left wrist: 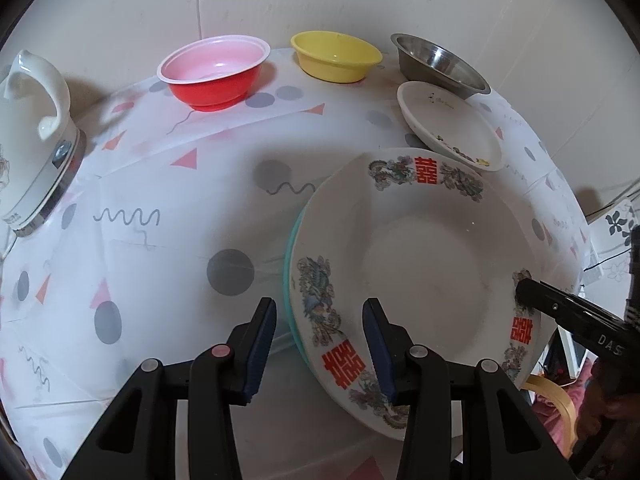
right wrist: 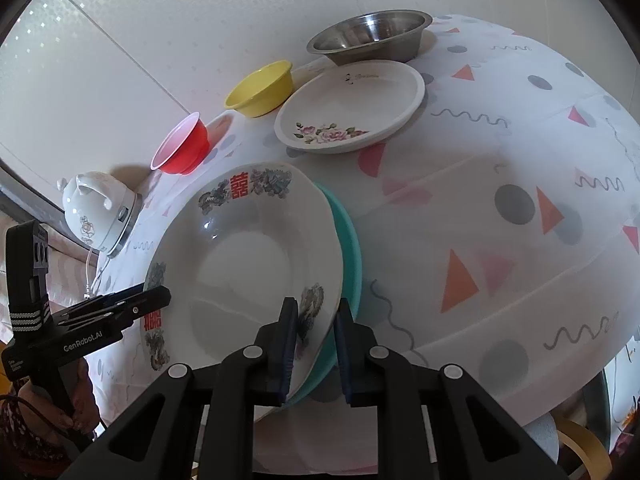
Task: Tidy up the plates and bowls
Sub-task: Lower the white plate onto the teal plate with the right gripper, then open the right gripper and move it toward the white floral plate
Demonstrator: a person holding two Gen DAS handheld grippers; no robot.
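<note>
A large white plate with red characters and dragon prints (left wrist: 420, 272) lies on a teal plate (left wrist: 290, 276) near the table's front edge. My left gripper (left wrist: 320, 344) is open, its jaws standing either side of the stacked plates' near rim. My right gripper (right wrist: 316, 344) straddles the rims of the white plate (right wrist: 244, 272) and the teal plate (right wrist: 352, 248), its jaws close around both. The right gripper shows in the left wrist view (left wrist: 568, 312), the left gripper in the right wrist view (right wrist: 120, 304).
At the back stand a red bowl (left wrist: 214, 74), a yellow bowl (left wrist: 336, 56), a steel bowl (left wrist: 440, 64) and a floral oval dish (right wrist: 352, 108). A white kettle (left wrist: 32, 140) stands at the left. The patterned tablecloth (left wrist: 160, 240) covers the table.
</note>
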